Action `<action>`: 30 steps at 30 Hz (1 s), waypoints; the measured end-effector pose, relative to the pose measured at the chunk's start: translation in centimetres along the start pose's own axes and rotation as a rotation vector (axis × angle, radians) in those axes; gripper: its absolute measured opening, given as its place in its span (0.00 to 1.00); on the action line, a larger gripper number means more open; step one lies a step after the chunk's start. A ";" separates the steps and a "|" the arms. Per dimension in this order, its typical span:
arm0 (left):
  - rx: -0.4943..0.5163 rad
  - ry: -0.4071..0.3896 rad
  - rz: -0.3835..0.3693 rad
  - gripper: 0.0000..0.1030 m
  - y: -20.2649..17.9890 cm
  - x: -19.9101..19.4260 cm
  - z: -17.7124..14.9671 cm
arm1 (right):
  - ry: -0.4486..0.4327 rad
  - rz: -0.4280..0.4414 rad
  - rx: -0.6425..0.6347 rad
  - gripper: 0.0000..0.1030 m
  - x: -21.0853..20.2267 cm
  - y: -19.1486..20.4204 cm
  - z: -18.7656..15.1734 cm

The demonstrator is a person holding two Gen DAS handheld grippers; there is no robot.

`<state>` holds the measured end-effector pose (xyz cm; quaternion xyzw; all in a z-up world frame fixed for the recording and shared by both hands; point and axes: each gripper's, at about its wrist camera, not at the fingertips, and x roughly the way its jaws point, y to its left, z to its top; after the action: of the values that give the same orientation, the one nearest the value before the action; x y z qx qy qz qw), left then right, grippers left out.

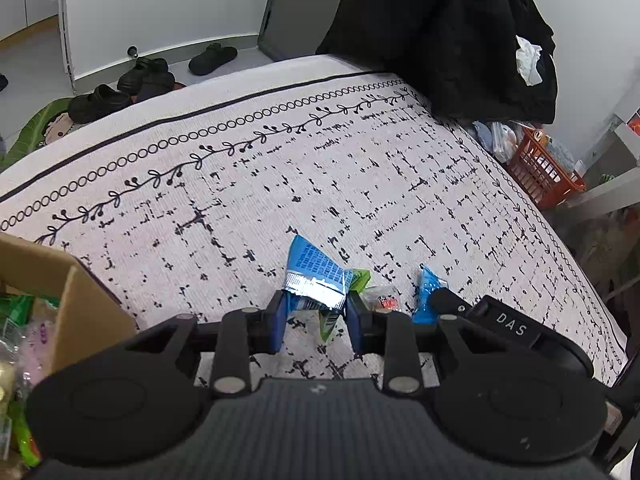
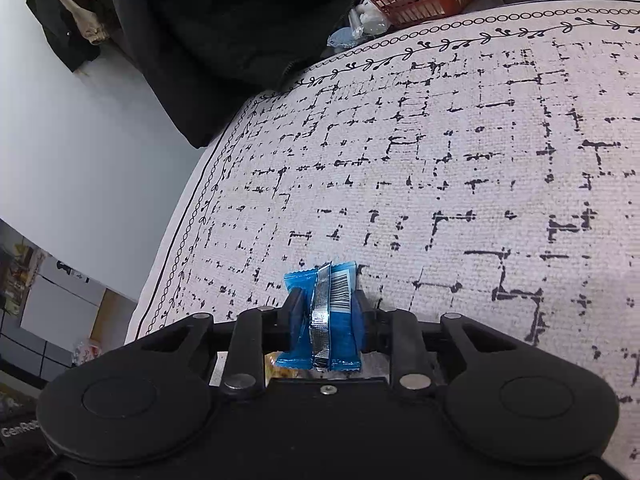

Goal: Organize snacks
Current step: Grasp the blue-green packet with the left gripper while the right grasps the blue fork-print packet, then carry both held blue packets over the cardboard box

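- Underneath, the patterned rug [image 1: 280, 168] served as the sorting floor, with the cardboard box [image 1: 80, 300] of snacks at its left edge, likely the destination.
- Left gripper [image 1: 314, 312] was clenched on a blue-and-silver packet [image 1: 316, 276], lifted clear.
- Right gripper [image 2: 326, 312] pinched a blue wrapper [image 2: 332, 320].
- Small loose snacks [image 1: 384, 300] lay just beside.

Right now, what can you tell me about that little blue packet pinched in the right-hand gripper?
The blue packet is a small snack pouch of shiny plastic film with zigzag-cut ends. Its back faces the camera: a silvery folded seam runs down the middle, and a white barcode label sits near the top right. The right gripper squeezes it from both sides, holding it roughly upright and lifted above the patterned rug. From the left wrist view it shows as a blue shape beside that gripper's black finger. Its front print is hidden.
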<state>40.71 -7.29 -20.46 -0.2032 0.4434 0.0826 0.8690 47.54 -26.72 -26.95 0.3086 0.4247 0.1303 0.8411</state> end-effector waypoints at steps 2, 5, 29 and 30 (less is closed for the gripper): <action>0.002 -0.007 0.002 0.29 0.0 -0.6 0.1 | -0.001 0.008 -0.001 0.24 -0.4 0.2 0.1; 0.007 -0.024 0.000 0.29 0.2 -2.0 0.4 | -0.009 0.027 -0.004 0.24 -1.5 0.6 0.0; -0.060 -0.178 0.126 0.29 6.8 -15.5 0.2 | 0.004 0.258 -0.198 0.24 -8.5 8.9 -3.1; -0.065 -0.179 0.130 0.29 7.0 -15.8 0.0 | 0.008 0.266 -0.205 0.24 -8.7 9.0 -3.3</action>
<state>29.12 -0.39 -9.74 -0.1940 0.3735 0.1711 0.8908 40.03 -22.52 -17.25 0.2743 0.3682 0.2842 0.8417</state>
